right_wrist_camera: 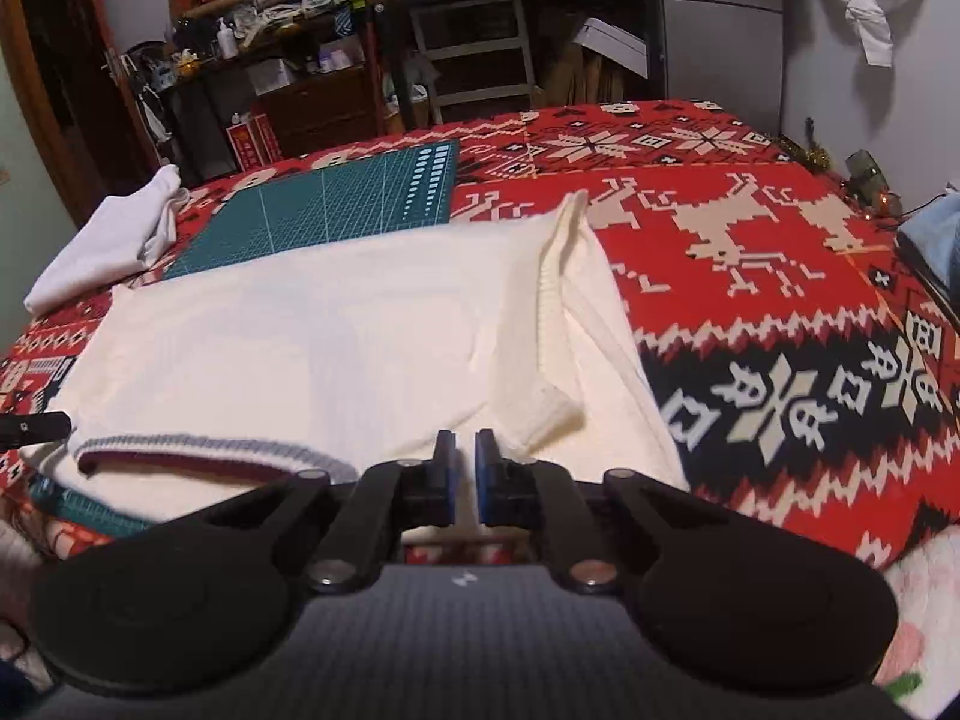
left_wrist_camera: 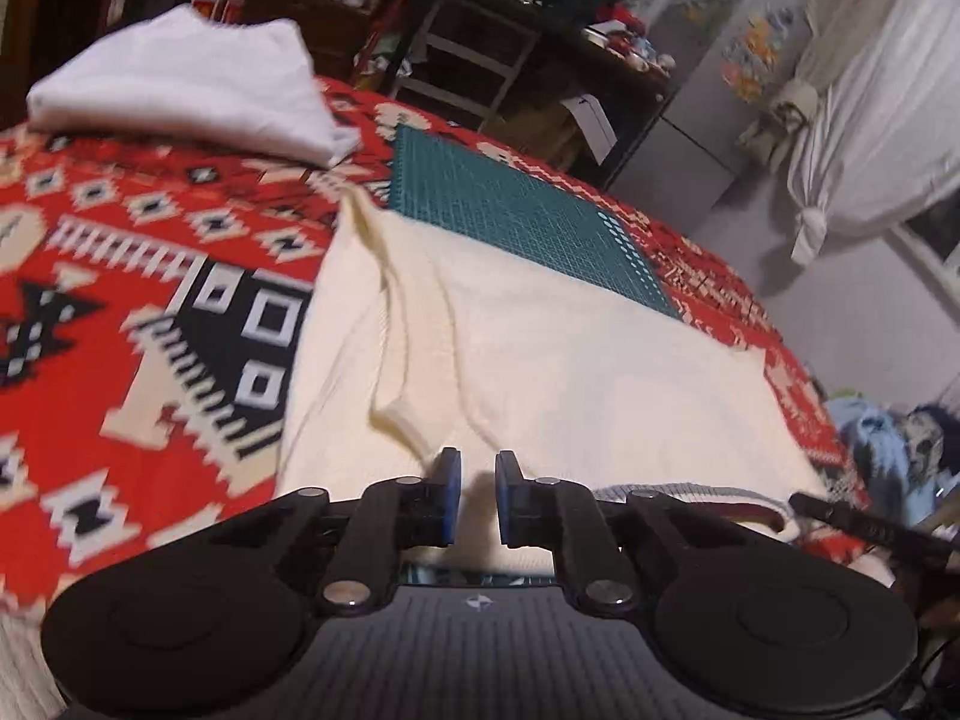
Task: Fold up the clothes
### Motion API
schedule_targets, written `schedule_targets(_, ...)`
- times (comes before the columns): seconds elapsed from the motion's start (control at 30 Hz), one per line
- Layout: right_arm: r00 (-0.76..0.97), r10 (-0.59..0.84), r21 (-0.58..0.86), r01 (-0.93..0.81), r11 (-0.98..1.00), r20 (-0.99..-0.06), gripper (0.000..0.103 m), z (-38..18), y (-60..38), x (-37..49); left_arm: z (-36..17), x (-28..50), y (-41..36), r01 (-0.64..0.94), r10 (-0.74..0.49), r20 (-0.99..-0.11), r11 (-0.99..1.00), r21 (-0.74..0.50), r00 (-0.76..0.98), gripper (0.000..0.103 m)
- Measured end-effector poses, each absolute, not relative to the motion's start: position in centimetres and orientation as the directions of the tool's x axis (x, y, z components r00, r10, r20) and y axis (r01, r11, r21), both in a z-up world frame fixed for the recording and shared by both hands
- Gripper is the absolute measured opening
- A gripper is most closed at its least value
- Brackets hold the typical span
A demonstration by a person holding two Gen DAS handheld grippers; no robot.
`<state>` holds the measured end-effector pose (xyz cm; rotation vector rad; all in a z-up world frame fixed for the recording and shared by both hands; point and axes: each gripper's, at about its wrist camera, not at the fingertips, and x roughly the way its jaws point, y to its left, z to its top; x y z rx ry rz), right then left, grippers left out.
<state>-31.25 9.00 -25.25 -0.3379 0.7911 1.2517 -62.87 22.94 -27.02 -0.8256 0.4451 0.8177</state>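
Item: cream sweater (right_wrist_camera: 312, 348), centre of the frame, laid flat on the red patterned bed cover (right_wrist_camera: 750, 300), both sleeves turned in, collar nearest us. We hold the left gripper (left_wrist_camera: 477, 468) and right gripper (right_wrist_camera: 462, 447) narrowly parted at its near edge; whether either pinches cloth, we cannot tell. Risk: a shallow pinch could slip and let the sleeves spill. Upper left: white folded garment (right_wrist_camera: 102, 246), green cutting mat (right_wrist_camera: 336, 204).

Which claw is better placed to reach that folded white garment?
Left, probably: the folded white garment lies left of the cream sweater, on the left claw's side; the right claw must cross.
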Motion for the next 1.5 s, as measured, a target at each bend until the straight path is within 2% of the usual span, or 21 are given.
schedule_targets(0.13,0.088,0.708,0.217,-0.919,0.329,-0.701,0.009,-25.0,8.1,-30.8,-26.3,-64.0,22.9,-0.799,0.483,-0.637,0.365,-0.478,0.601,0.012)
schedule_targets(0.23,0.091,0.725,0.218,-0.922,0.321,-0.683,0.012,-24.4,7.7,-31.0,-25.3,-65.1,22.9,-0.813,0.525,-0.621,0.352,-0.464,0.582,0.028)
schedule_targets(0.33,0.086,0.729,0.21,-0.928,0.306,-0.679,0.013,-24.0,7.9,-31.3,-24.9,-65.9,24.1,-0.852,0.568,-0.635,0.324,-0.412,0.523,0.03)
schedule_targets(0.7,0.075,0.741,0.196,-0.942,0.272,-0.668,0.014,-23.4,8.7,-32.3,-26.3,-62.5,28.9,-0.873,0.574,-0.693,0.459,-0.168,0.436,0.023)
schedule_targets(0.77,0.081,0.741,0.197,-0.94,0.279,-0.666,0.014,-23.4,8.6,-32.2,-26.5,-61.9,29.0,-0.863,0.571,-0.693,0.483,-0.15,0.44,0.004)
schedule_targets(0.87,0.084,0.742,0.2,-0.937,0.285,-0.665,0.015,-23.5,8.7,-32.1,-26.3,-61.6,28.7,-0.858,0.581,-0.685,0.497,-0.13,0.44,0.004)
schedule_targets(1.13,0.078,0.764,0.212,-0.938,0.274,-0.641,0.017,-22.9,9.1,-31.9,-19.8,-61.2,27.8,-0.801,0.581,-0.593,0.564,-0.201,0.558,0.003)
schedule_targets(1.33,0.08,0.789,0.241,-0.929,0.28,-0.61,0.017,-22.3,8.9,-31.2,-15.7,-55.9,26.7,-0.707,0.504,-0.562,0.67,-0.226,0.656,0.003)
schedule_targets(1.5,0.096,0.804,0.263,-0.917,0.301,-0.587,0.017,-21.9,8.0,-30.4,-15.4,-49.6,25.4,-0.622,0.418,-0.564,0.749,-0.231,0.712,0.003)
